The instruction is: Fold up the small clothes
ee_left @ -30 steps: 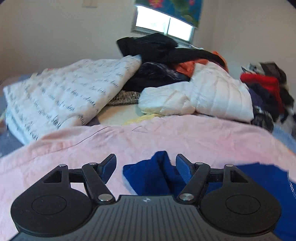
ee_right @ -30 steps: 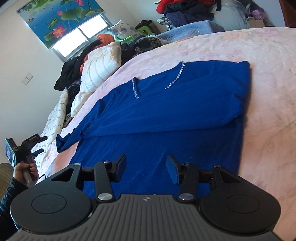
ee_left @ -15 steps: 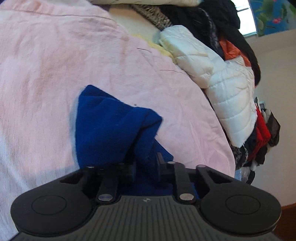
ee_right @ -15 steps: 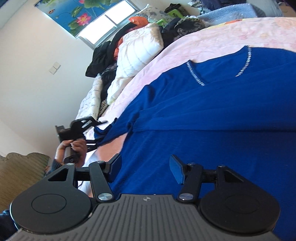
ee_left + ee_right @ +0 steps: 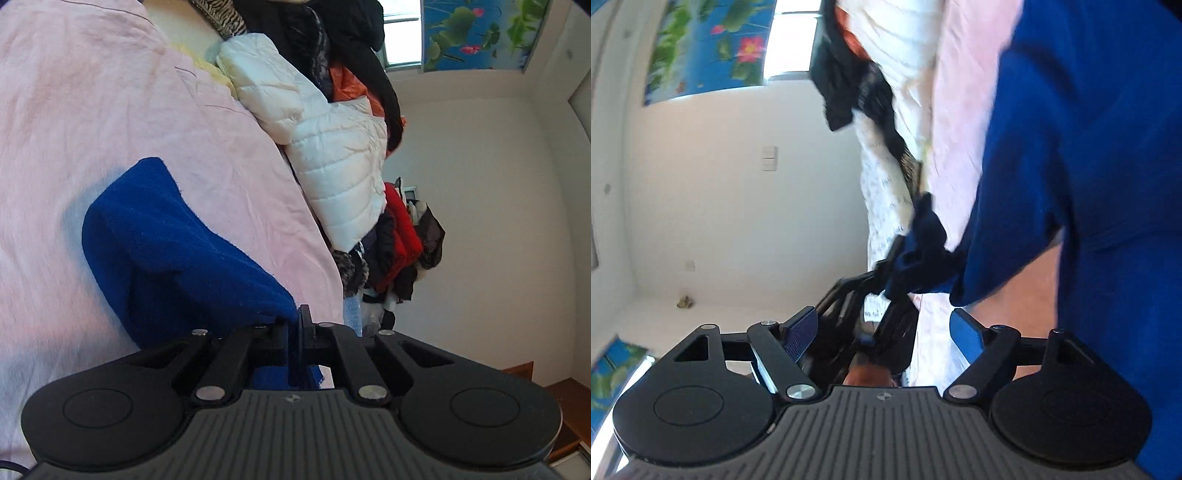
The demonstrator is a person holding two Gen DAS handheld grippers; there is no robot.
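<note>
Nearest me, my left gripper (image 5: 294,332) is clenched on the sleeve end of the royal-blue knitted sweater (image 5: 177,258), which bunches in thick, fuzzy folds just past the fingers. My right gripper (image 5: 884,334) has just been opening; its jaws stand apart with no cloth between them. The sweater lies on the pale pink bedsheet (image 5: 110,110), its broad body (image 5: 1089,147) beside my right gripper, the pinched sleeve lifted off the sheet. Farther off, a white quilted puffer jacket (image 5: 332,147) leans against piled dark clothes.
</note>
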